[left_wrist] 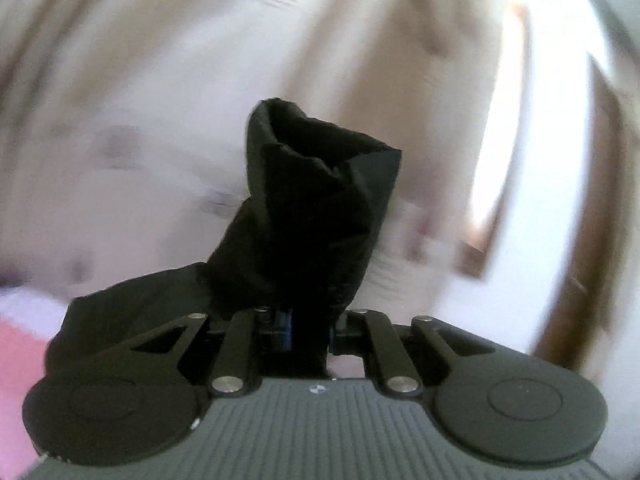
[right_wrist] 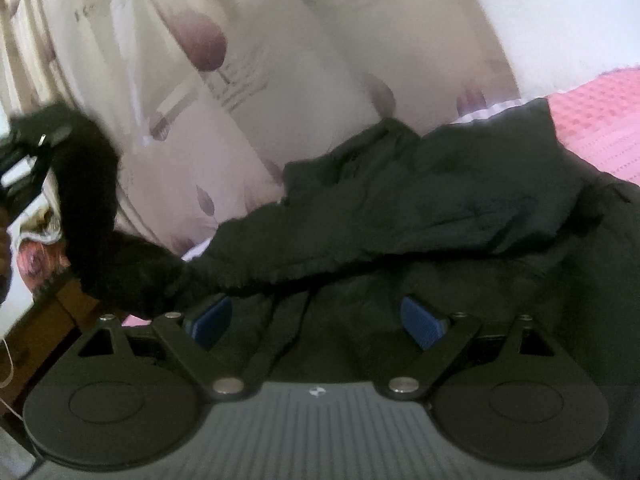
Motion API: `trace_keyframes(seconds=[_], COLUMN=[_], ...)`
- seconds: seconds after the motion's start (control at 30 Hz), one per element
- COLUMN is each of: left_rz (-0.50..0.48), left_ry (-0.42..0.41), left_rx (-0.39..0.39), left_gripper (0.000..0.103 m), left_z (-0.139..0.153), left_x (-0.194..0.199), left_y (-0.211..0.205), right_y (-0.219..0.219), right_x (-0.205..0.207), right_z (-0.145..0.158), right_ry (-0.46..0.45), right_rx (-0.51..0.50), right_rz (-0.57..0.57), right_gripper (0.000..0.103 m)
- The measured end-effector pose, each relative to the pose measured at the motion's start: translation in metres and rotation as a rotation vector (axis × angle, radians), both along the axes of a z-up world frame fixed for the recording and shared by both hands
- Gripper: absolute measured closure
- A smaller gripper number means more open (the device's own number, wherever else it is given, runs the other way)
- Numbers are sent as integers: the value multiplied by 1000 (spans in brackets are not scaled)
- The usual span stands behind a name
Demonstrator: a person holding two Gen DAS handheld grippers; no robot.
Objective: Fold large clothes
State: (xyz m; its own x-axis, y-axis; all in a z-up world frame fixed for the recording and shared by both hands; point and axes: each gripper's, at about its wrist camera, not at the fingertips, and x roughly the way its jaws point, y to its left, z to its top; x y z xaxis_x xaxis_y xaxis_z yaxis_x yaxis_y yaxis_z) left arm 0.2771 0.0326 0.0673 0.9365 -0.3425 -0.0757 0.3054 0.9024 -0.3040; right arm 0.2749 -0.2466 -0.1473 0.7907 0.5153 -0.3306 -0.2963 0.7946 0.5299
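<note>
- The black padded jacket [right_wrist: 420, 216] lies bunched across the bed [right_wrist: 600, 128], body toward the pink-blanket side, one sleeve lifted off toward the left edge.
- I judge it soft, puffy and fairly light, with a slick shell that could slide out of a shallow pinch. Cuffs, hem and seam lines look like the surest places to take hold.
- My left claw [left_wrist: 308, 320] is clamped together on the sleeve cuff [left_wrist: 320, 184]. The cuff stands up past the pads and the rest trails down to the left. The claw points about level, and the room behind it is smeared.
- My right claw [right_wrist: 320, 320] stands wide apart, blue pads [right_wrist: 424, 322] on either side of the jacket's lower folds, gripping nothing. It is tilted slightly downward, close over the cloth.
</note>
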Motion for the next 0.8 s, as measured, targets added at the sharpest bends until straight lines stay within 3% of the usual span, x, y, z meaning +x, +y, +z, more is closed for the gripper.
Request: trace_keyframes(seconds=[0.13, 0.3, 0.43, 0.57, 0.67, 0.8], left_rz=[-133, -236, -276, -305, -316, -335], left_ry=[22, 124, 193, 232, 242, 253], left_rx=[12, 33, 76, 115, 115, 127], left_gripper=[91, 92, 92, 92, 86, 60], left_z=[-19, -76, -123, -149, -156, -160], left_x=[28, 61, 75, 79, 83, 85], left_y=[-67, -124, -138, -139, -140, -147], right_y=[-11, -27, -42, -66, -82, -96], right_x=[-2, -12, -19, -7, 25, 73], right_z=[-3, -3, 8, 31, 41, 43], right_ry=[-1, -49, -87, -95, -24, 75], right_rx=[67, 153, 193, 202, 282, 393], right_rz=[-27, -82, -117, -108, -64, -28], right_gripper=[10, 10, 10, 10, 10, 5])
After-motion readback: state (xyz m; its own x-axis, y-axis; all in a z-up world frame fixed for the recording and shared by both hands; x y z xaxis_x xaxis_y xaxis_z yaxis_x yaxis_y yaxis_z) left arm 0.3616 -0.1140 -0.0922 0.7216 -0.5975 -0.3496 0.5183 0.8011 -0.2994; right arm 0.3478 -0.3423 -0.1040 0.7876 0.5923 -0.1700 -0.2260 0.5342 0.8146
